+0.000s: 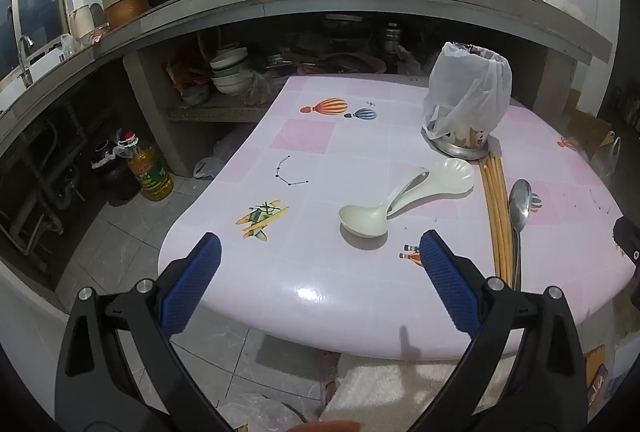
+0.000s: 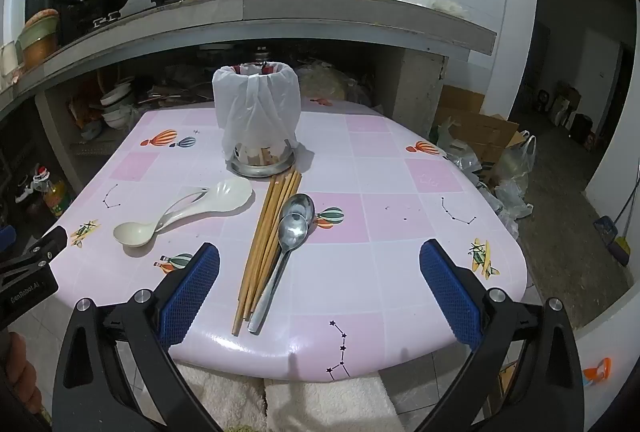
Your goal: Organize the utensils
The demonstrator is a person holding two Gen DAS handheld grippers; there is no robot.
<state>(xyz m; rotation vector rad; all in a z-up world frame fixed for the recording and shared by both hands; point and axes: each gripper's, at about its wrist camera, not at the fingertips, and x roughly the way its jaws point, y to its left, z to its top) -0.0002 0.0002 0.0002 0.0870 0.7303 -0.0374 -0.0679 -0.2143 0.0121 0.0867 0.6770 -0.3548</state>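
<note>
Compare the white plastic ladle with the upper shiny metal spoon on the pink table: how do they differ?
The white plastic ladle is matte; the shiny metal spoon reflects light. The ladle's handle is propped on a white scalloped rice paddle; the spoon overlaps another spoon beside wooden chopsticks. Both lie bowl-up.

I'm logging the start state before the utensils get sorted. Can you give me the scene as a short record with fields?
surface: pink patterned table
holder: metal utensil holder covered by a white plastic bag, upright at the far side
chopsticks: bundle of chopsticks lying flat, far ends by the holder's base
metal spoons: two metal spoons beside the chopsticks, bowls overlapping
white utensils: white ladle and white rice paddle, crossing
left gripper: jaws open, empty
right gripper: jaws open, empty
</note>
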